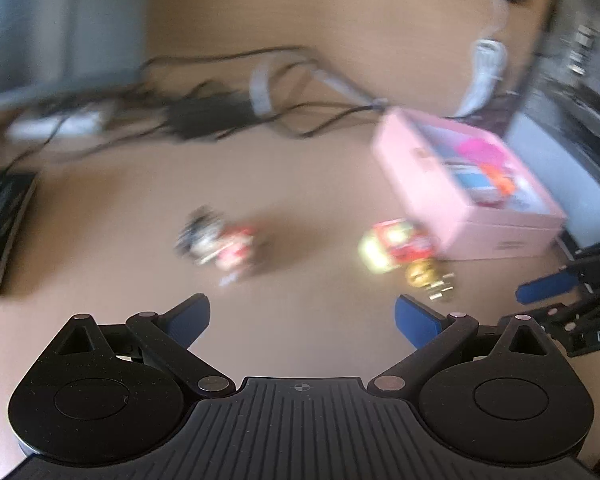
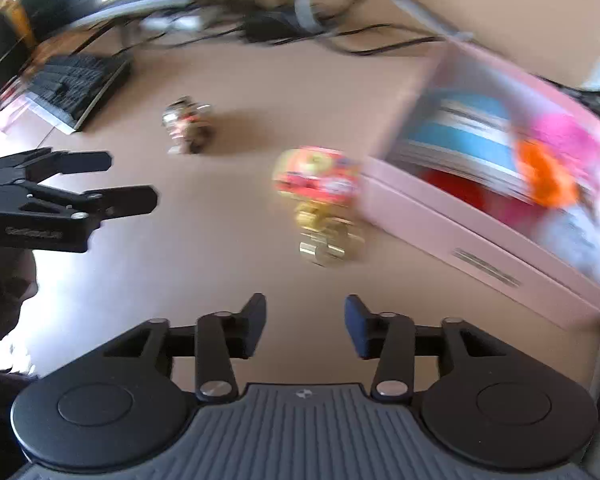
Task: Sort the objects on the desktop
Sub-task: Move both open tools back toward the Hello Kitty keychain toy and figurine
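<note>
Both the left gripper (image 1: pixel 302 320) and right gripper (image 2: pixel 305 326) hold their fingers apart, empty. The red-yellow packet (image 2: pixel 316 174) lies just beside the pink box (image 2: pixel 440 208); its long axis is too blurred to tell

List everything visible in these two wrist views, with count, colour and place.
Pink box: one, pink, open, colourful blurred contents, right side of desk.
Red-and-yellow packet: one, beside the box's near corner.
Gold object: one, gold, just in front of the packet.
Small figure: one, dark, red and white, mid-desk, too blurred to identify.
Keyboard: one, black, left.
Cables: several, black and grey, far side.
Desk: one, tan.
Left gripper: open, empty.
Right gripper: open, empty.
</note>
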### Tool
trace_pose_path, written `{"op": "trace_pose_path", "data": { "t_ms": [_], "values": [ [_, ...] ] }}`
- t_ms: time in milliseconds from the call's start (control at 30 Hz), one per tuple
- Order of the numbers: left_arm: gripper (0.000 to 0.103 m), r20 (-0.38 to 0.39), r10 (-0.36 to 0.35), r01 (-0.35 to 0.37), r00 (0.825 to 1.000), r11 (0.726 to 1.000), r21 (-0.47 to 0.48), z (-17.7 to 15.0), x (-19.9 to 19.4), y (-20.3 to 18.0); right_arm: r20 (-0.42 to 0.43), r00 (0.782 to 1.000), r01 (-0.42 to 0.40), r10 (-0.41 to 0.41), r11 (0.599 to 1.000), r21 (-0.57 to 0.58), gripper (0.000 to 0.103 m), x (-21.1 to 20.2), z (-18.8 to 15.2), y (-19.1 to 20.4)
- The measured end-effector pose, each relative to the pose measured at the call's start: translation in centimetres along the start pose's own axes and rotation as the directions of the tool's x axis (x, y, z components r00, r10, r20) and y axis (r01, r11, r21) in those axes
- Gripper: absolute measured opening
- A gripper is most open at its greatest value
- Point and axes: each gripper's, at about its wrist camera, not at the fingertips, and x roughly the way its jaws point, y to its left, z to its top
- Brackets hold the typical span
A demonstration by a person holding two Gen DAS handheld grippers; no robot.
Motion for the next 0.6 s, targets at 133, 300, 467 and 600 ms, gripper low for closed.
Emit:
{"op": "trace_pose_path", "data": {
  "t_ms": [133, 300, 467, 600],
  "values": [
    [0.081, 0.02, -0.04, 0.037, 0.999, 0.992, 0.117, 0.9, 2.2, -3.9, 0.095, 0.994, 0.037, -0.047, 0.994, 0.106, 0.062, -2.1, -1.6, -2.1],
    [0.083, 0.004, -0.054, 0.051, 0.999, 0.96, 0.274, 2.0, 4.8, -6.6, 0.139, 0.987, 0.06, -0.078, 0.989, 0.134, 0.062, -3.1, -3.6, -4.1],
    [0.098, -0.092, -0.136, 0.16, 0.986, 0.923, 0.349, 3.7, 8.4, -7.0, 0.16, 0.984, 0.044, -0.078, 0.978, 0.203, 0.064, -4.2, -6.3, -5.2],
    [0.099, -0.186, -0.212, 0.265, 0.959, 0.904, 0.335, 4.5, 10.6, -7.4, 0.152, 0.986, 0.034, -0.073, 0.967, 0.251, 0.064, -3.8, -7.9, -5.5]
  ]
}}
